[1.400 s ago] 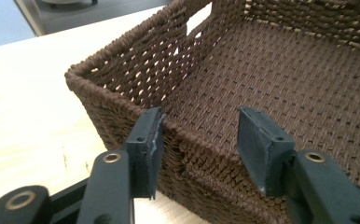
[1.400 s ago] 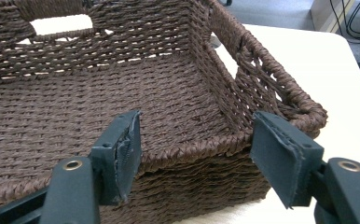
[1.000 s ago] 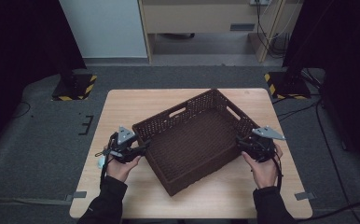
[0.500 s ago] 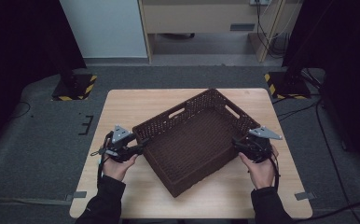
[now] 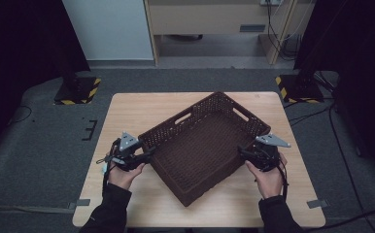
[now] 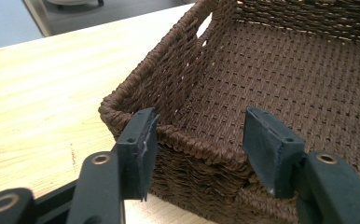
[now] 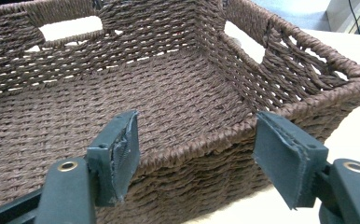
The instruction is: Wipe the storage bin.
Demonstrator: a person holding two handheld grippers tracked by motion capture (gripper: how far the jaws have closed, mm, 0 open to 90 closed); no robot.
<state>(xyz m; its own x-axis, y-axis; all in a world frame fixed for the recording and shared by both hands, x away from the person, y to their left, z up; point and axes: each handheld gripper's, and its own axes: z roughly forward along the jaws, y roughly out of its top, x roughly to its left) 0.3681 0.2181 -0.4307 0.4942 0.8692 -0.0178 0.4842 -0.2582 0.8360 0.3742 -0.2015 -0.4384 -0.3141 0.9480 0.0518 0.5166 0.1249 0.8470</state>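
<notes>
An empty dark brown wicker basket (image 5: 200, 145) sits slanted across the middle of the wooden table (image 5: 142, 109). My left gripper (image 5: 146, 154) is at its left corner. In the left gripper view the jaws (image 6: 201, 135) stand wide, with the basket's corner rim (image 6: 187, 140) between them and neither pad pressing on it. My right gripper (image 5: 241, 153) is at the basket's right side. In the right gripper view it (image 7: 194, 140) is open too, straddling the woven rim (image 7: 206, 135) with a gap on each side.
Handle slots (image 5: 184, 118) are cut into the basket's far walls. A pale cabinet (image 5: 210, 19) stands beyond the table. Yellow-and-black striped stand bases (image 5: 76, 91) rest on the grey floor at both far corners. Cables (image 5: 331, 116) trail on the right.
My right gripper has drifted very slightly toward the near edge. The basket and the left gripper have stayed put.
</notes>
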